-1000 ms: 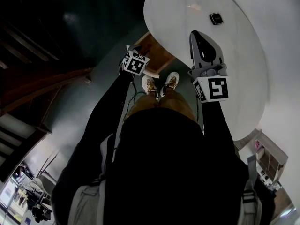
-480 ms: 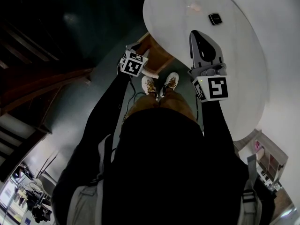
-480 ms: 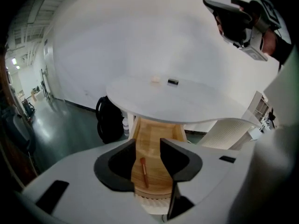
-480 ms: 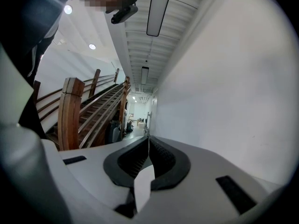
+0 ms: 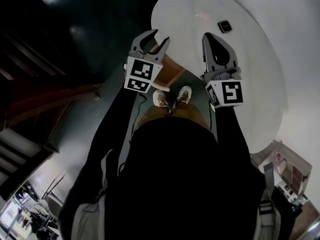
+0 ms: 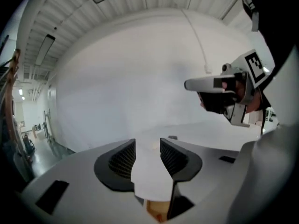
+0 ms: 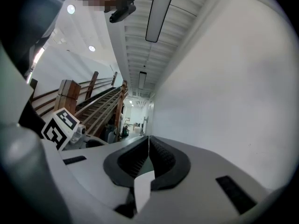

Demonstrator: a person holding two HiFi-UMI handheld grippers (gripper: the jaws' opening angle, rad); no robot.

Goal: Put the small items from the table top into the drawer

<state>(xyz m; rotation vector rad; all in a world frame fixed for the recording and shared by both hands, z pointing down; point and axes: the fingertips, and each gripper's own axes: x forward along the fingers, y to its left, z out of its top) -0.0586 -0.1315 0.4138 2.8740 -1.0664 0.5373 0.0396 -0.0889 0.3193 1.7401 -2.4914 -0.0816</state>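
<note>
The white round table top [image 5: 260,74] carries a small dark square item [image 5: 224,26] and a pale pinkish item [image 5: 202,16] near its far side. My left gripper [image 5: 157,38] hangs raised beside the table's near-left edge, above the wooden drawer [image 5: 172,70], jaws open and empty. In the left gripper view my left gripper [image 6: 147,143] looks across the table top at the dark item [image 6: 173,137], with my right gripper [image 6: 224,90] off to the right. That right gripper [image 5: 209,38] hovers level over the table, its jaws shut and empty; in its own view the right gripper [image 7: 148,140] shows tips that meet.
A person's shoes [image 5: 170,96] stand on the dark floor below the table edge. A wooden stair railing [image 7: 100,104] and a long corridor lie to the left. A white wall [image 6: 140,87] stands behind the table.
My left gripper has risen from low beside the drawer to the table's edge, and its open jaws now show. The right gripper has stayed in place.
</note>
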